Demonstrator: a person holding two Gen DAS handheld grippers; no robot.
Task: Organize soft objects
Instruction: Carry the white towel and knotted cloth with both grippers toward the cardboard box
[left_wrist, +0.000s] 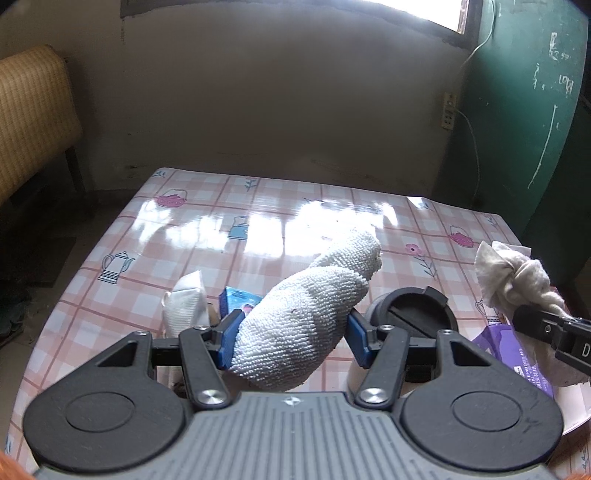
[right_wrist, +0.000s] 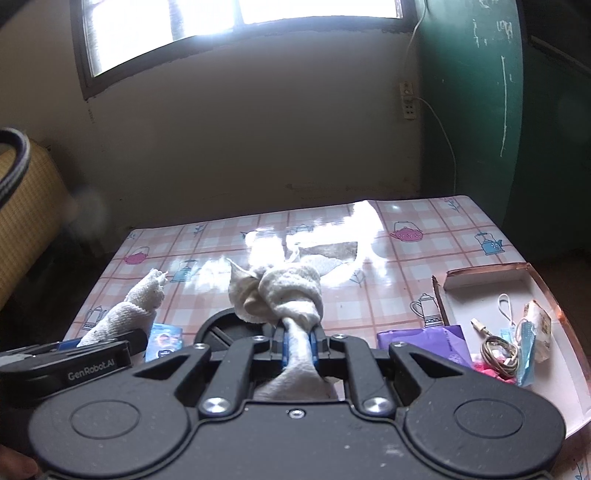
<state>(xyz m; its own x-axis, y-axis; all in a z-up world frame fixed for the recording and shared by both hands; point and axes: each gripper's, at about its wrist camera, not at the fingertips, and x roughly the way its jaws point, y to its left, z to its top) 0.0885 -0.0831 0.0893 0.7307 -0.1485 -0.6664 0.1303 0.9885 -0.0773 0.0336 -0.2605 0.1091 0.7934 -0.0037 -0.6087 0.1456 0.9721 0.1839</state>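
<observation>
My left gripper (left_wrist: 293, 332) is shut on a thick white terry-cloth roll (left_wrist: 314, 306), its blue pads pressing both sides. The roll sticks out forward above the table; in the right wrist view it shows at the left (right_wrist: 129, 314). My right gripper (right_wrist: 298, 343) is shut on the tail of a knotted white cloth (right_wrist: 291, 295), with the knot just beyond the fingertips. In the left wrist view that knotted cloth (left_wrist: 517, 277) hangs at the right edge. Both cloths are held off the checked tablecloth (right_wrist: 406, 266).
A small folded white cloth (left_wrist: 186, 299), a blue packet (left_wrist: 238, 297) and a black round lid (left_wrist: 410, 314) lie under the grippers. A purple packet (right_wrist: 424, 339) lies beside a shallow cardboard tray (right_wrist: 480, 280) with a cable and a face mask. A wicker seat (left_wrist: 33, 122) stands at the left.
</observation>
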